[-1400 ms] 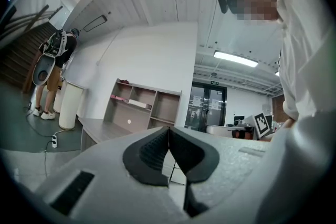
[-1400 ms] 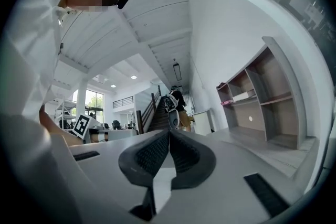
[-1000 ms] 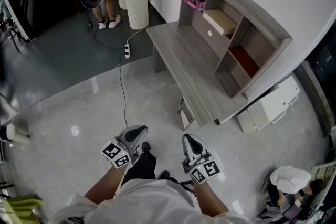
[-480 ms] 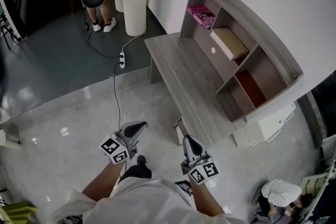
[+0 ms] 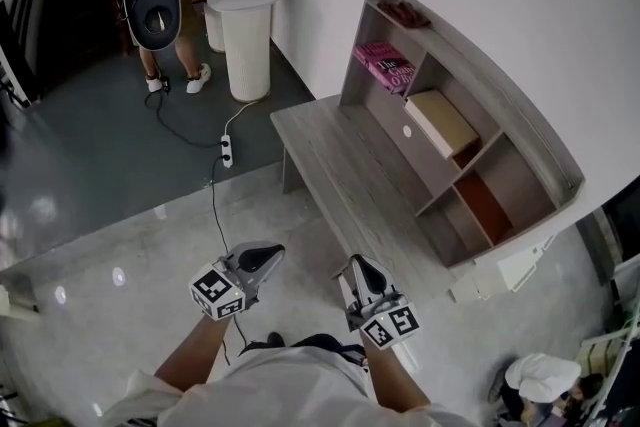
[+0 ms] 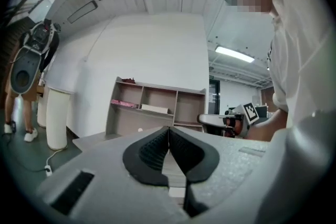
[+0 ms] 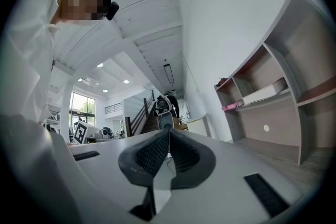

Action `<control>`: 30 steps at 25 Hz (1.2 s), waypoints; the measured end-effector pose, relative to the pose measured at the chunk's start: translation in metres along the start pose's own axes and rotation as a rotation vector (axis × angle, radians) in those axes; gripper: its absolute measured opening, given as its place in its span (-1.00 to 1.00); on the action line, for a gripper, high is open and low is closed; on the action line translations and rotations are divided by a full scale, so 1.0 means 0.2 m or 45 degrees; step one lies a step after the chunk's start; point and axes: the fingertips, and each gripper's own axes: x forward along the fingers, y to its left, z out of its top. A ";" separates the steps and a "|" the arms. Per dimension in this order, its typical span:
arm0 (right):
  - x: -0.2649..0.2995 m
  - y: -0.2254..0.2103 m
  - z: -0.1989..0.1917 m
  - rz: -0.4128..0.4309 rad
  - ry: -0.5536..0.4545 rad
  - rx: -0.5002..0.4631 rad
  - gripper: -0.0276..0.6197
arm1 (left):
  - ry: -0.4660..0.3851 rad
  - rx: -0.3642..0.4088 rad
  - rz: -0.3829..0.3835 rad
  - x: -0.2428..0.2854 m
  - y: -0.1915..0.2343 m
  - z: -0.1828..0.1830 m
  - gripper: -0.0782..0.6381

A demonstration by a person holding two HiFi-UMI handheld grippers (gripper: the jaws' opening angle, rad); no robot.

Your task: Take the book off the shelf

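Note:
A pink book (image 5: 385,63) lies flat in the top left compartment of the grey wooden shelf (image 5: 520,130) standing on the desk (image 5: 345,165). A cream book (image 5: 440,120) lies in the compartment next to it. My left gripper (image 5: 266,255) and right gripper (image 5: 358,266) are shut and empty, held side by side over the floor short of the desk's near end. From the left gripper (image 6: 168,131) the pink book (image 6: 123,105) shows far ahead. The right gripper (image 7: 169,134) has the pink book (image 7: 232,106) off to its right.
A white round pedestal (image 5: 245,25) stands by the wall beyond the desk. A power strip (image 5: 227,151) and its cable lie on the floor. One person stands at the back (image 5: 150,5); another sits at the lower right (image 5: 540,380). A white cabinet (image 5: 500,267) sits under the desk.
Both grippers have travelled forward toward the desk, still shut and side by side. The desk and shelf now sit closer and lower in the head view.

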 end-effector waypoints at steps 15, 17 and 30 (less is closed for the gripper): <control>0.63 -0.68 0.06 -0.019 -0.054 -0.016 -0.87 | 0.001 -0.086 -0.170 0.82 0.64 0.04 -0.73; 0.71 -0.78 0.08 -0.029 -0.056 -0.008 -0.87 | 0.019 -0.087 -0.180 0.92 0.75 0.06 -0.73; 0.77 -1.22 0.28 -0.200 -0.224 0.202 -0.87 | 0.152 -0.171 -0.435 1.54 0.92 0.09 -0.73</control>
